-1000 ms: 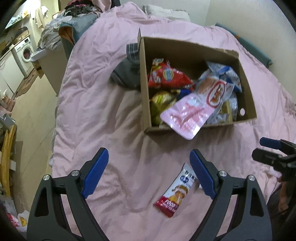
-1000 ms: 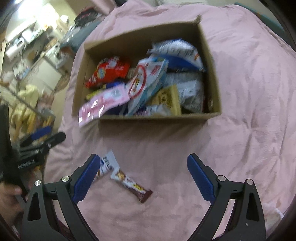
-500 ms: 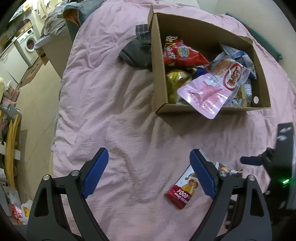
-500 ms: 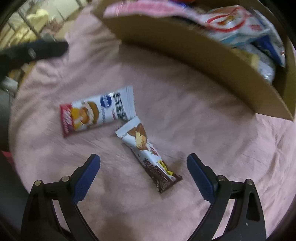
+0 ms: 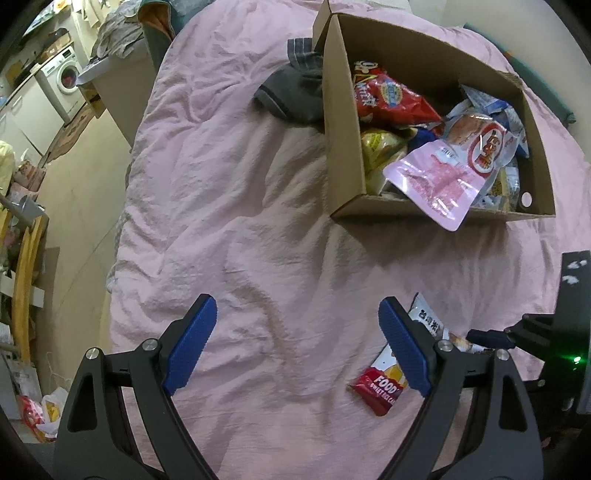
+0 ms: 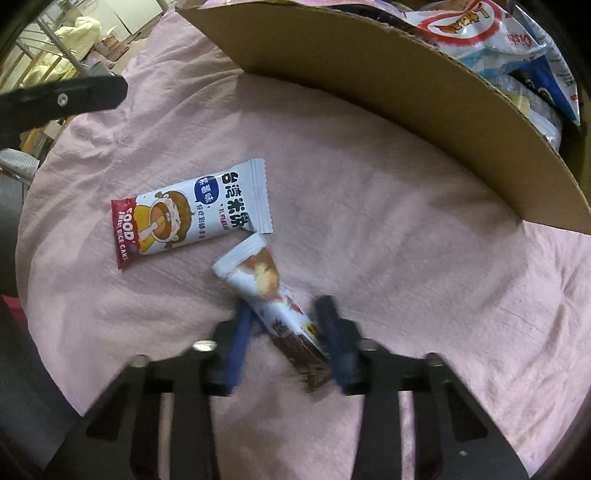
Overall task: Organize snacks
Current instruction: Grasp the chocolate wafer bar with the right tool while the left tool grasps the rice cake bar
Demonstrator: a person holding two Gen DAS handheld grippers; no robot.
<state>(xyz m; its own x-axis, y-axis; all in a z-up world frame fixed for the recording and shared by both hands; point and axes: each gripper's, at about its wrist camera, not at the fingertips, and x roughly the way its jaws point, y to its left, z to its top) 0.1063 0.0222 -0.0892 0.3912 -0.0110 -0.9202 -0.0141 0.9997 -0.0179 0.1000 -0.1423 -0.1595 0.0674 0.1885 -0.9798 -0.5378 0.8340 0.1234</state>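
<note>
Two wrapped snack bars are lying on the pink bedsheet; the brown-and-white chocolate bar is being clamped, jaws just closing, by the right gripper, best squeezed mid-length before lifting toward the brown cardboard box. The left gripper is being held open above the sheet, nothing between its jaws.

Pink bedspread, rumpled, covering the bed. Dark grey garment, crumpled against the outside of a cardboard wall. White washing machine, far left. Heap of what may be laundry beyond it.
</note>
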